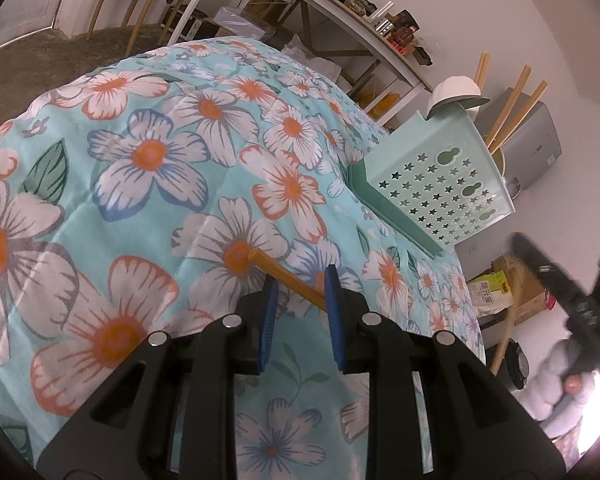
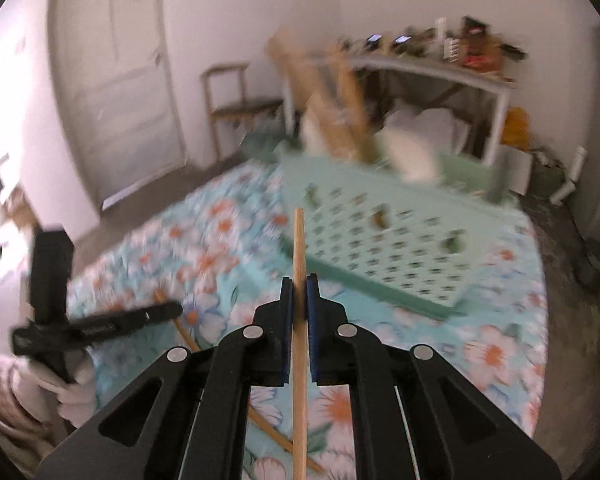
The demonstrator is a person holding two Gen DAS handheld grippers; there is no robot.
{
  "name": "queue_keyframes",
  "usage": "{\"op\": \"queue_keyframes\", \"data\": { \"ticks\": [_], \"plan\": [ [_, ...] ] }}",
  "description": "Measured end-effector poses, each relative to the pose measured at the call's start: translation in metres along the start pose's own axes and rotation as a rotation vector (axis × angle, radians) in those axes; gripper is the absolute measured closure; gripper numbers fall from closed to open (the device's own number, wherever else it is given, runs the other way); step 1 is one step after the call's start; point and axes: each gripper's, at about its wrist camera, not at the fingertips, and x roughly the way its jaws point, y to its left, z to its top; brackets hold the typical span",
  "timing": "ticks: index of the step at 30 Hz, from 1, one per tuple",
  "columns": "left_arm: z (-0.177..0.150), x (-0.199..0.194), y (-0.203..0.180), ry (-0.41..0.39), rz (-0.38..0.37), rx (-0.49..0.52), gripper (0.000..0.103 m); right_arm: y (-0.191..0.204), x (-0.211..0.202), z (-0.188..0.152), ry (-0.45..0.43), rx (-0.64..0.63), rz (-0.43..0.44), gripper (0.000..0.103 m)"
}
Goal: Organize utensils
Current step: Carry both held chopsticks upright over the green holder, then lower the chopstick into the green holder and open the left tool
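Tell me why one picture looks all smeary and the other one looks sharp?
In the right wrist view the green rack and flowered blanket are smeared by motion blur, while the chopstick pinched in the right gripper stays sharp. In the left wrist view the blanket is crisp; only the right edge is blurred and glary. Both views bend like a fishbowl.

A floral quilt point(image 1: 148, 184) carries a green rack point(image 1: 432, 184) and a chopstick point(image 1: 288, 278).

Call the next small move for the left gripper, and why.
Probably ease the left gripper down and shut it on the chopstick on the quilt. Its jaws are open and the stick lies across the gap between them. The right gripper is already shut on another chopstick, and the green rack already holds several upright.
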Motion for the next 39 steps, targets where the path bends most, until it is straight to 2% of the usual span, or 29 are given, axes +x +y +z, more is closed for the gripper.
{"op": "queue_keyframes", "data": {
  "ticks": [6,13,18,26,29,35,39],
  "plan": [
    [0.006,-0.005,-0.005,-0.011,-0.017,-0.004,0.083,-0.024,-0.065,0.004,-0.147,0.109,-0.053,0.096],
    [0.025,-0.041,-0.040,-0.108,-0.137,0.067,0.091,-0.042,-0.109,-0.005,-0.246,0.205,-0.075,0.096],
    [0.041,-0.067,-0.078,-0.181,-0.220,0.152,0.097,-0.043,-0.120,-0.012,-0.287,0.235,-0.080,0.096],
    [0.070,-0.109,-0.139,-0.309,-0.341,0.284,0.098,-0.046,-0.131,-0.019,-0.329,0.251,-0.071,0.096],
    [0.078,-0.125,-0.165,-0.386,-0.378,0.348,0.098,-0.047,-0.134,-0.019,-0.336,0.257,-0.060,0.096],
    [0.096,-0.134,-0.215,-0.527,-0.416,0.441,0.098,-0.046,-0.133,-0.017,-0.344,0.245,-0.033,0.096],
    [0.103,-0.112,-0.249,-0.569,-0.379,0.513,0.098,-0.050,-0.128,-0.014,-0.349,0.247,-0.014,0.096]
  ]
}}
